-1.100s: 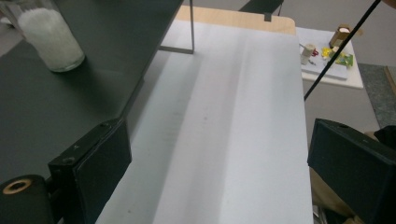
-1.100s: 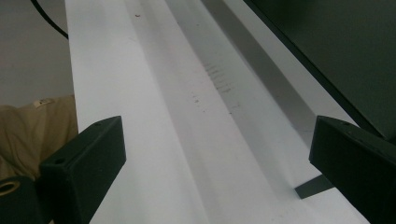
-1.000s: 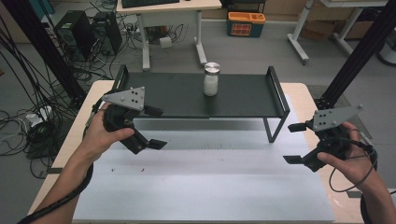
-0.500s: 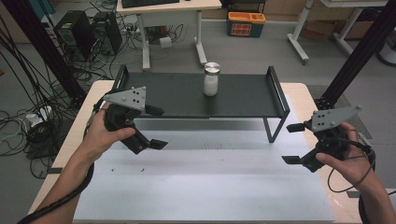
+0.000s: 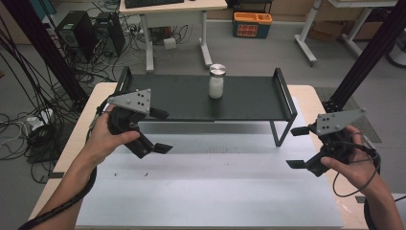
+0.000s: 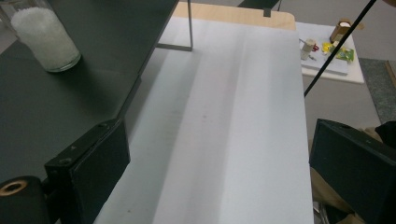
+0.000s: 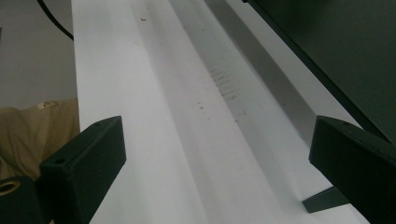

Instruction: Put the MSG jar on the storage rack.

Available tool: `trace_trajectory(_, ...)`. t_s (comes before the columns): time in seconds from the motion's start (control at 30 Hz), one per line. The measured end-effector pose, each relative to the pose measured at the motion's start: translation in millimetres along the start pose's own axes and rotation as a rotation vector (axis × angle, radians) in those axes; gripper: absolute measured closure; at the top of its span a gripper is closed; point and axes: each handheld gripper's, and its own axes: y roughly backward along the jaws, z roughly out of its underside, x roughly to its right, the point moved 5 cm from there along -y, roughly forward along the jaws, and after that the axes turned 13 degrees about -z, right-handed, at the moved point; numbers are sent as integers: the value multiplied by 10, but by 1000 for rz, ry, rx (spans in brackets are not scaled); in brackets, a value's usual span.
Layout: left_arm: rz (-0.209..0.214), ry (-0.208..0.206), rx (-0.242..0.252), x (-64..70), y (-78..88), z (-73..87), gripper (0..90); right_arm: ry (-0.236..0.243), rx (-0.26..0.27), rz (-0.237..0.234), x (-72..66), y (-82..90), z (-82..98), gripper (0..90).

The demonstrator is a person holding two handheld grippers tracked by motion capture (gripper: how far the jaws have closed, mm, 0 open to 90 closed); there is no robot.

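Standing upright mid-shelf, the metal-lidded jar (image 5: pixel 216 82) of white granules rests on the black shelf (image 5: pixel 249 98). The left gripper (image 5: pixel 160 131), jaws spread and empty, lies nearer, jar ahead-right; the right gripper (image 5: pixel 298 147) also gapes empty.

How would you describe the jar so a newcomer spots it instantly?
Find the black raised shelf spanning the far side of the table. On its back edge, near the middle, stands a small clear glass jar of white granules with a silver lid, the lone item on the shelf.
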Motion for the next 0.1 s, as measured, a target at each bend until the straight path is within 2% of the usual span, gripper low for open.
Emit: trace_trajectory(0.1,1,0,0,10,0,-4,52,3,2,-3,-4,-4,1,35)
